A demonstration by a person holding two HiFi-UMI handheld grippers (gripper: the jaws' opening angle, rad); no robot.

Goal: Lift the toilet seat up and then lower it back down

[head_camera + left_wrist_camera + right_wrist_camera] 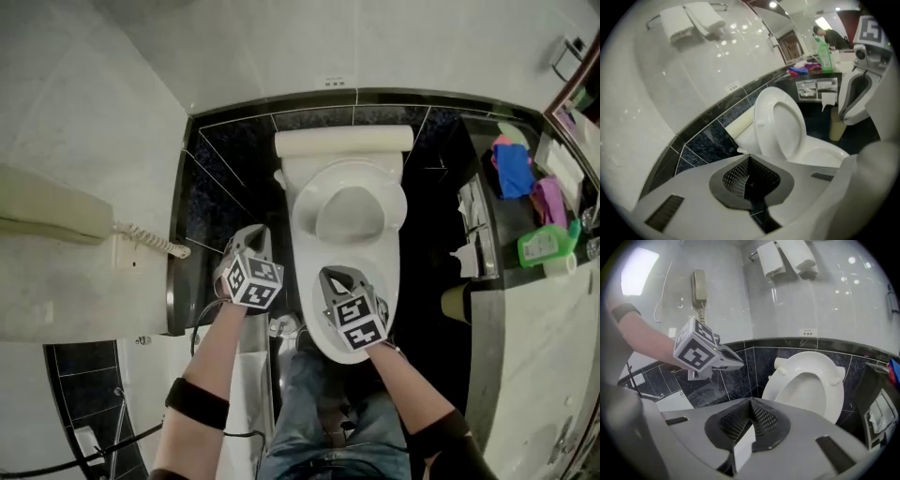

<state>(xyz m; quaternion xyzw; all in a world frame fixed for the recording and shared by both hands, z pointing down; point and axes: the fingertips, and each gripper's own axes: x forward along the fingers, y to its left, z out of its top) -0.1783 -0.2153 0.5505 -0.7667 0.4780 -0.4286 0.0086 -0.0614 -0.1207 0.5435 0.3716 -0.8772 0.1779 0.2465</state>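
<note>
Left hand-held gripper (749,158) closed, apart from upright toilet seat (780,123)

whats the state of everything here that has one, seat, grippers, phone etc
toilet seat: raised, standing upright at the back of the bowl
left gripper: shut, empty
right gripper: shut, empty
phone handset: hung up on the wall
towels: folded over the rack

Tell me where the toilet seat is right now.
In the head view the toilet seat stands raised at centre, just in front of the cream tank along the dark tiled wall.
</note>
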